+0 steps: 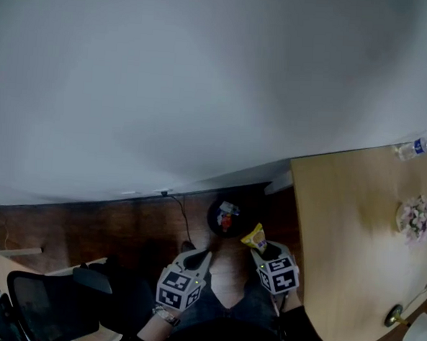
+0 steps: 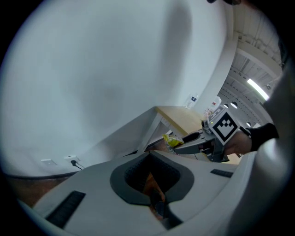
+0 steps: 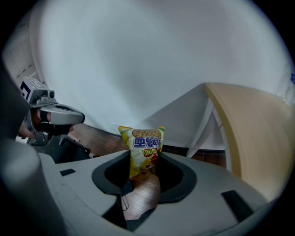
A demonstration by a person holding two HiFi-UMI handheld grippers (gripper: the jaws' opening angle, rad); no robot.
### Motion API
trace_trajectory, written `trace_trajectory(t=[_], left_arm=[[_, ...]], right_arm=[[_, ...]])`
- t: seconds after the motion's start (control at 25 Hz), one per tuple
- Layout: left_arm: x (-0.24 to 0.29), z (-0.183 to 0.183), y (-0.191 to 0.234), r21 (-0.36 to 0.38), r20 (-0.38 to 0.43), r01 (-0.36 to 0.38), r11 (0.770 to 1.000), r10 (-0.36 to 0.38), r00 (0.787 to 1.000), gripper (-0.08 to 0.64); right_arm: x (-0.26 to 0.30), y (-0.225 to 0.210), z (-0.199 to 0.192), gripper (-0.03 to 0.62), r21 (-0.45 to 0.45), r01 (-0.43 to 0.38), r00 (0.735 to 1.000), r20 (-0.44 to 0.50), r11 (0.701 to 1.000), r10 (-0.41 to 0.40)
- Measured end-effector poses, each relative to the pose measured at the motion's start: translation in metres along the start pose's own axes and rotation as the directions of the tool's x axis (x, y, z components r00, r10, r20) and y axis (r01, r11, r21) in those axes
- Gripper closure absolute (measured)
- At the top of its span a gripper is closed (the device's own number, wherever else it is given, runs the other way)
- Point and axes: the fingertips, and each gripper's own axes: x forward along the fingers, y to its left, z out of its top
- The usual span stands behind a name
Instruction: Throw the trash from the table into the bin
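Right gripper: fingers pinching snack packet. Left gripper: fingers closed, empty. We release with bin beneath fingers.

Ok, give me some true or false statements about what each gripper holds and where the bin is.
1. The right gripper grips a yellow snack bag. True.
2. The left gripper holds a bottle. False: its jaws are together, with nothing between them.
3. The bin stands on the table. False: it is on the floor beside the table.
4. A bottle is on the table. True.
5. The bin is empty. False: there is trash inside.
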Motion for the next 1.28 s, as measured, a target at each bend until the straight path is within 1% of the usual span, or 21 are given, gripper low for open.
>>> trace_trajectory(t=[0.12, 0.32, 0.6, 0.84, 1.04, 1.2, 1.24, 1.28], left_arm=[[0.004, -0.017, 0.019, -0.018, -0.013, -0.017, 1.0, 0.016, 1.0, 0.555], [0.022, -0.047, 0.045, -0.036, -0.048, -0.029, 0.999, 0.028, 0.998, 0.555], [0.051, -0.066, 0.069, -0.074, -0.061, -0.044, 0.996, 0.04, 0.997, 0.555], [0.054, -0.08, 0.075, -0.09, -0.067, -0.035, 0.995, 0.029, 0.997, 0.555], [0.057, -0.089, 0.083, -0.099, -0.077, -0.052, 0.994, 0.044, 0.996, 0.555], [0.06, -0.094, 0.088, -0.112, -0.08, -0.068, 0.991, 0.059, 0.995, 0.555], [0.061, -0.095, 0.088, -0.115, -0.082, -0.071, 0.991, 0.062, 0.995, 0.555], [0.063, -0.096, 0.088, -0.118, -0.084, -0.074, 0.99, 0.064, 0.994, 0.555]], right_arm=[[0.037, 0.006, -0.011, 0.426, -0.005, -0.005, 0.999, -0.054, 1.0, 0.004], [0.104, 0.011, -0.028, 0.426, -0.026, -0.008, 0.993, -0.115, 1.0, 0.004], [0.193, 0.005, -0.05, 0.426, -0.045, -0.012, 0.981, -0.194, 0.999, 0.003], [0.246, 0.003, -0.06, 0.426, -0.045, -0.013, 0.974, -0.227, 0.999, 0.003], [0.283, 0.004, -0.067, 0.426, -0.042, -0.028, 0.967, -0.255, 0.999, 0.016], [0.307, -0.001, -0.07, 0.422, -0.048, -0.014, 0.969, -0.247, 0.999, 0.002], [0.311, -0.003, -0.07, 0.413, -0.05, -0.008, 0.97, -0.243, 0.999, -0.004], [0.316, -0.005, -0.071, 0.367, -0.052, -0.007, 0.971, -0.24, 0.999, -0.006]])
